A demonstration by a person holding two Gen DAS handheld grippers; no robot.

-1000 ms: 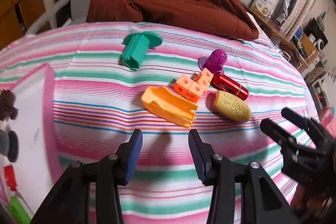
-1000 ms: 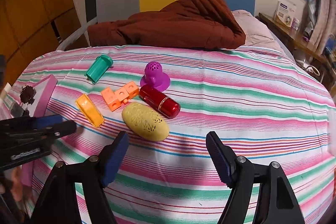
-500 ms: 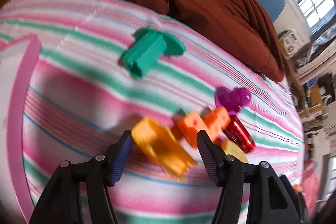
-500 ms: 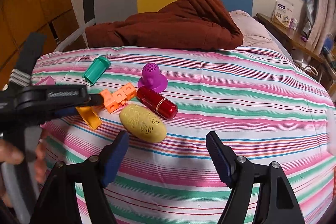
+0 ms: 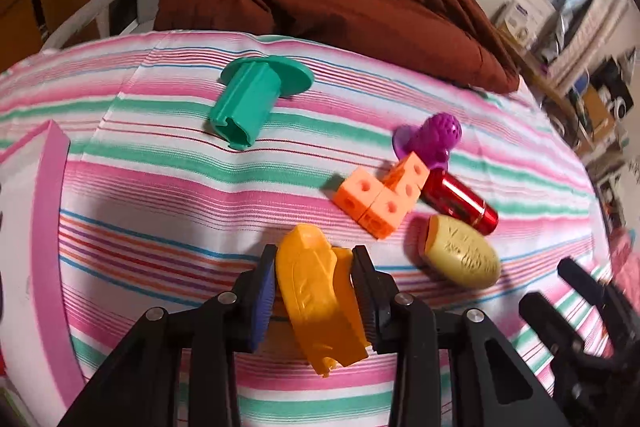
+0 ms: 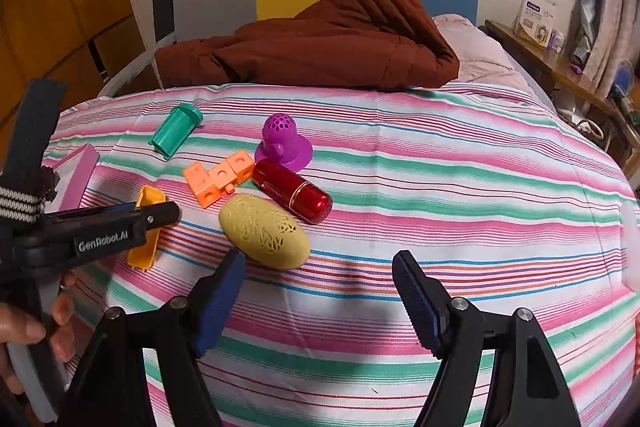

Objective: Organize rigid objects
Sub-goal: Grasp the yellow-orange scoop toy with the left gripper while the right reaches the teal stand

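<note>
**Left hand-held gripper closing on the orange piece**

Your left hand-held gripper (image 5: 314, 281) has its jaws closing, and the orange plastic piece (image 5: 320, 303) stands between them with both pads against its sides, so you are grasping it. The piece sits low over the striped bedspread (image 5: 160, 187), its long end trailing back toward your camera.

Just beyond that gripper's tips and a little right lie the 3 joined orange cubes (image 5: 380, 197). Right of the tips rests the yellow oval shell (image 5: 460, 255), with the red capsule (image 5: 460, 203) just past it, and the purple perforated piece (image 5: 434, 139) stands beyond the cubes. Farther ahead and slightly left, the green flanged tube (image 5: 252, 99) lies on its side. To the gripper's left is the pink-edged tray (image 5: 44, 195). A brown jacket (image 5: 340, 15) lies at the far end of the bed.

Your right hand-held gripper (image 6: 318, 287) is released, with nothing between its jaws. The yellow oval shell lies just ahead of its left finger (image 6: 218, 295), apart from it. Your left hand (image 6: 24, 331) shows at that view's left edge.
</note>
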